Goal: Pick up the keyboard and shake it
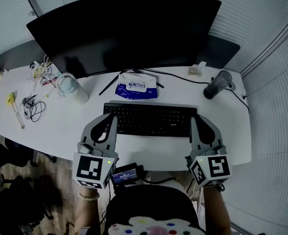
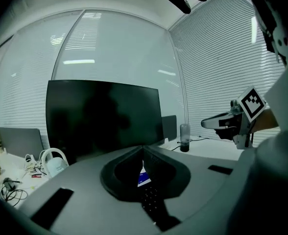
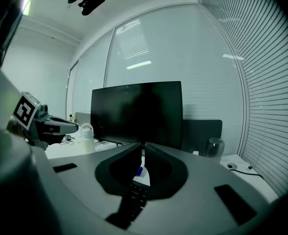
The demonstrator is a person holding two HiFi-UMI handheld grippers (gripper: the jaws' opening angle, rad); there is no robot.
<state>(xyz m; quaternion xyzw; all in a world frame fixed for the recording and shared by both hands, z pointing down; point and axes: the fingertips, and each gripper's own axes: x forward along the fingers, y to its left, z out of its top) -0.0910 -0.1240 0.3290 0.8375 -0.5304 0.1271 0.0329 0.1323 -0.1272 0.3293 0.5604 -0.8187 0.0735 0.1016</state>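
The keyboard (image 1: 151,119) lies flat on the table (image 1: 60,126), centred near the front edge, with a pack of wipes (image 1: 136,87) and a monitor (image 1: 129,33) behind it toward the back edge.

**Handling.** The keyboard appears to be a long, thin, stiff slab of light weight. Its key caps are probably loose enough to rattle, and its smooth plastic edges may slip under a hard shake. The best hold is likely at both short ends together, clamping the frame rather than the keys, so the board cannot twist or swing.

**Pose.**
- The left gripper (image 1: 112,118) sits over the keyboard's left end.
- The right gripper (image 1: 194,117) sits over its right end.
- Both grippers point toward the back edge and are held low and roughly level, with the marker cubes near the person's body.

**Finger state.** In each gripper view the fingers (image 2: 163,165) are clenched tip to tip, leaving only a narrow slit. Keys and the wipes show through that slit from beneath. Nothing is clamped in either gripper, and the keyboard is not yet lifted.
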